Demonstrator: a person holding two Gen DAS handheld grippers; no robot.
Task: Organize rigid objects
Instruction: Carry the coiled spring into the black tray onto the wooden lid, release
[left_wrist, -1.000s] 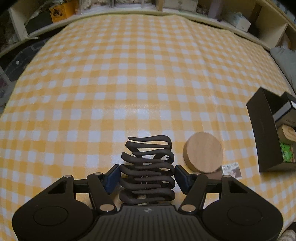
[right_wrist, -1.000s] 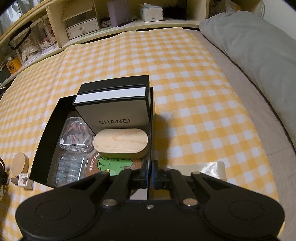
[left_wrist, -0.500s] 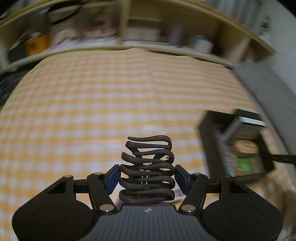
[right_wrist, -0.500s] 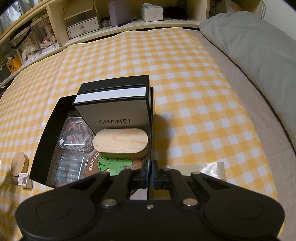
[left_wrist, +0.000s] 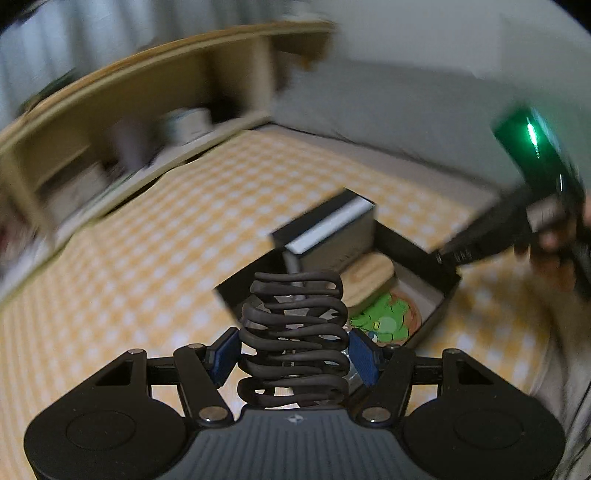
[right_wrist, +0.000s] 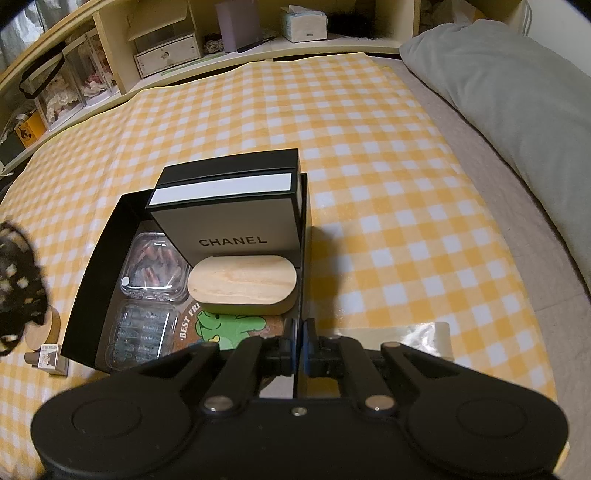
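Observation:
My left gripper (left_wrist: 293, 354) is shut on a dark wavy wire rack (left_wrist: 291, 332), its blue pads pressing both sides. It hangs in the air just short of the open black box (left_wrist: 439, 302); the picture is blurred. In the right wrist view the rack (right_wrist: 18, 280) shows as a blur at the left edge. My right gripper (right_wrist: 300, 343) is shut on the black box's right wall (right_wrist: 303, 258). Inside the box stand a white Chanel box (right_wrist: 229, 218), an oval wooden-lidded case (right_wrist: 242, 280), a green dinosaur coaster (right_wrist: 229, 328) and two clear plastic cases (right_wrist: 153, 266).
A round wooden disc (right_wrist: 44, 328) and a small card (right_wrist: 50, 356) lie left of the box on the yellow checked cloth (right_wrist: 369, 147). A clear strip (right_wrist: 424, 332) lies at the right. A grey pillow (right_wrist: 517, 92) and shelves (right_wrist: 166, 48) border the bed.
My left gripper has swung right and rolled with the rack, from beside the wooden disc to just in front of the black box. The right gripper has stayed put.

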